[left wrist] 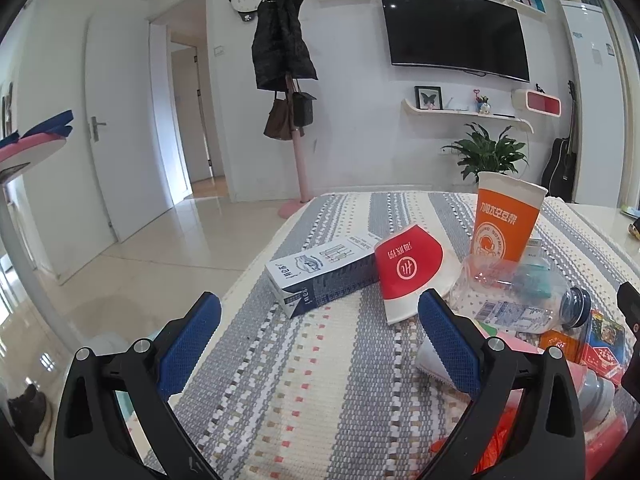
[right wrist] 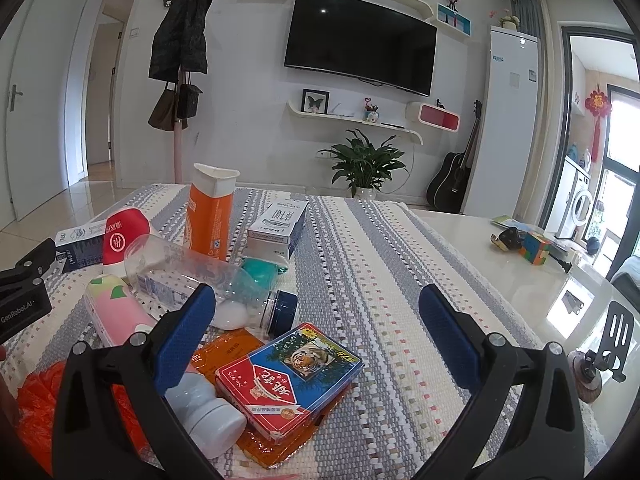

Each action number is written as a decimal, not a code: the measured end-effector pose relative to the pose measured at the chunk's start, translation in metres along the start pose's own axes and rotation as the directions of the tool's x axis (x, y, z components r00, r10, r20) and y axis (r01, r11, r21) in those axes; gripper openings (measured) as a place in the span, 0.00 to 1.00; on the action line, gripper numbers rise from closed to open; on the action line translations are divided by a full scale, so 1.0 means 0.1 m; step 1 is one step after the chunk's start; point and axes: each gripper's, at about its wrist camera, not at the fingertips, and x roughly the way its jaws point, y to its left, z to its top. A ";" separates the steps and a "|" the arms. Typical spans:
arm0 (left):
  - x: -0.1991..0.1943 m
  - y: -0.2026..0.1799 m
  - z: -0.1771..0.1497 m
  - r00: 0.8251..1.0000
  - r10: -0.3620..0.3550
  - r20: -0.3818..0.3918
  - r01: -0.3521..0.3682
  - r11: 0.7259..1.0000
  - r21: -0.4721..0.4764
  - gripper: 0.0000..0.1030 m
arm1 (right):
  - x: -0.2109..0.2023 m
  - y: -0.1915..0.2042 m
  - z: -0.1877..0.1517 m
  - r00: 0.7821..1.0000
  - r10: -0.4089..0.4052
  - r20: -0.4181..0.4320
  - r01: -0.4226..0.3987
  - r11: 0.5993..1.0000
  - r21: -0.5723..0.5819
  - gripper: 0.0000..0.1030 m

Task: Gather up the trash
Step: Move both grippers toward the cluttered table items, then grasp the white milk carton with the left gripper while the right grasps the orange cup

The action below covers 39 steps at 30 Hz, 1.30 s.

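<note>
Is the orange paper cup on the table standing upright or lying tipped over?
Upright. The orange paper cup stands on the striped tablecloth with its white rim on top, while the red paper cup beside it lies on its side.

This is a home living room: a wall-mounted television (right wrist: pixel 360 42) upper centre, a coat stand (left wrist: pixel 282 80) hung with a jacket and bags, a potted plant (right wrist: pixel 366 164), and a guitar (right wrist: pixel 454 178) leaning at right.

bottle (right wrist: pixel 208 284) before cup (right wrist: pixel 210 216) — carton (left wrist: pixel 320 276) left
</note>
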 end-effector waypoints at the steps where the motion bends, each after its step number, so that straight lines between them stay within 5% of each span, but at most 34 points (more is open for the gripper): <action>1: 0.00 0.00 0.00 1.000 0.000 0.000 0.000 1.000 0.001 0.93 | 0.00 0.00 0.00 1.000 -0.001 -0.001 0.001 1.000 -0.001 0.94; 30: 0.05 -0.03 -0.01 1.000 -0.004 -0.014 0.004 1.000 0.012 0.93 | 0.01 0.02 0.00 1.000 -0.008 -0.001 0.008 1.000 -0.006 0.89; 34: 0.10 0.04 -0.01 0.997 -0.056 -0.056 0.056 0.998 -0.005 0.93 | 0.01 0.01 0.00 1.000 -0.015 -0.006 0.014 1.000 -0.006 0.69; 37: 0.27 0.36 0.11 0.984 -0.114 -0.134 0.104 0.991 -0.081 0.93 | 0.07 0.00 0.03 0.999 0.008 -0.053 -0.009 1.000 -0.014 0.50; 39: 0.45 0.55 0.26 0.971 -0.160 -0.178 0.147 0.986 -0.080 0.93 | 0.07 -0.04 0.13 0.997 0.043 -0.064 -0.043 0.999 0.001 0.46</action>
